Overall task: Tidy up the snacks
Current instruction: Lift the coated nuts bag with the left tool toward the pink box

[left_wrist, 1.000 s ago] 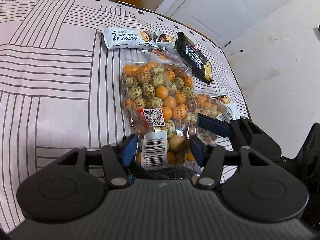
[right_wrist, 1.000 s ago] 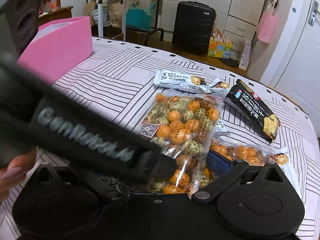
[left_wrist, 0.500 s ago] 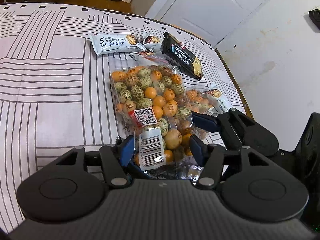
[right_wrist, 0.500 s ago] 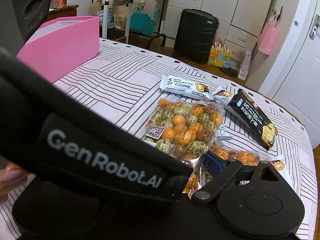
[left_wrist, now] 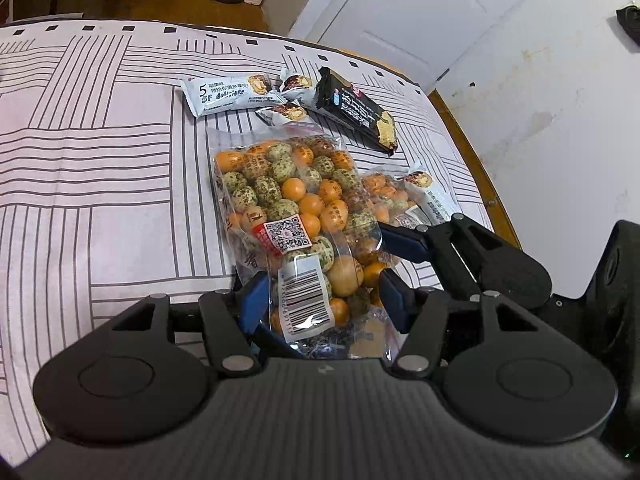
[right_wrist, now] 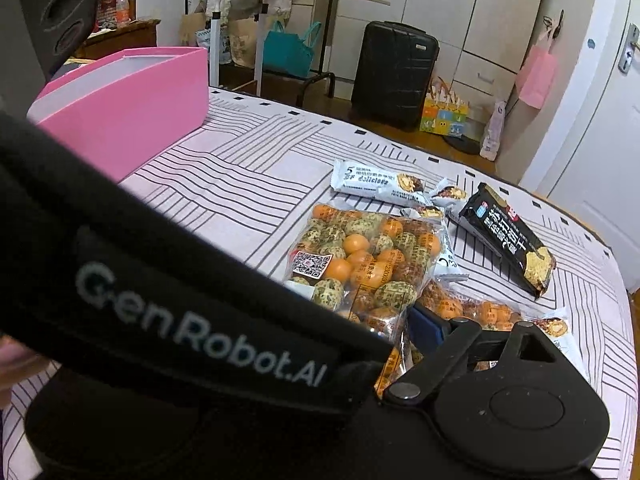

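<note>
A clear bag of orange and green speckled balls [left_wrist: 288, 200] [right_wrist: 368, 256] lies on the striped bed cover, its near end raised. My left gripper [left_wrist: 322, 296] is shut on that near end, by the barcode label. My right gripper [right_wrist: 372, 320] stands wide; only its right finger [right_wrist: 430, 326] [left_wrist: 400, 240] shows, beside the bag's right edge and over a smaller bag of the same balls [left_wrist: 384, 192]. Its other finger is hidden behind the left gripper's body [right_wrist: 160, 280].
Behind the bags lie a white wrapped bar [left_wrist: 224, 94], small wrapped cakes [left_wrist: 296, 82] and a black cracker pack [left_wrist: 360, 110]. A pink box [right_wrist: 132, 112] stands at the bed's far left. The bed's right edge [left_wrist: 472, 140] meets a white wall.
Both views have drawn back and up a little from the snacks. The left gripper keeps its hold on the bag's near end. More of the pink box shows in the right wrist view.
</note>
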The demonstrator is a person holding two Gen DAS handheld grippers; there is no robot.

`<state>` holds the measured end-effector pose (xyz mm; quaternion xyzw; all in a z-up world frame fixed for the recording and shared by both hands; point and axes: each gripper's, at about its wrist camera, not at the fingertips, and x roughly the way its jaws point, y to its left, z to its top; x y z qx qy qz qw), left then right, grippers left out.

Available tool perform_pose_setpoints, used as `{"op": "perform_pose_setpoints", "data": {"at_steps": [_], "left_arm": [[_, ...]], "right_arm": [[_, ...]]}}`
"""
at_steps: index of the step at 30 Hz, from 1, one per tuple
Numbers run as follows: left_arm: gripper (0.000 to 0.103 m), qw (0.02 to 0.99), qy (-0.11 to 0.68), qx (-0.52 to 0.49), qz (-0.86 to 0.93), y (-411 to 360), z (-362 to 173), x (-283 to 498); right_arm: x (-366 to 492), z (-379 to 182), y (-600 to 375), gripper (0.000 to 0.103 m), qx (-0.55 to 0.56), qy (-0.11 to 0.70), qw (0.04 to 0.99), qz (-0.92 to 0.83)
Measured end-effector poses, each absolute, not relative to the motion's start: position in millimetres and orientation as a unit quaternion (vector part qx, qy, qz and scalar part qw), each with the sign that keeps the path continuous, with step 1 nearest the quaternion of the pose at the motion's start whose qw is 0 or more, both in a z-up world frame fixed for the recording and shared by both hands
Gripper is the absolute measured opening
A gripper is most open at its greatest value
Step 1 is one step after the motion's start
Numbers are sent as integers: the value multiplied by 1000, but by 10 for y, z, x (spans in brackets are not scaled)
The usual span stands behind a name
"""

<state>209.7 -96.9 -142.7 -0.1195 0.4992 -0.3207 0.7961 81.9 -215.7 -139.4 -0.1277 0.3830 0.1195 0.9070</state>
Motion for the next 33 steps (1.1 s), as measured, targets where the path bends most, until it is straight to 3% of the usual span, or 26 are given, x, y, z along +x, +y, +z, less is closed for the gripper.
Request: {"op": "perform_pose_setpoints", "data": {"at_steps": [33], "left_arm": [[57,803,518,-50,-290,-439,-682,1203]], "right_arm": [[-112,-819,-1612,92,-103,335,924,154]]}}
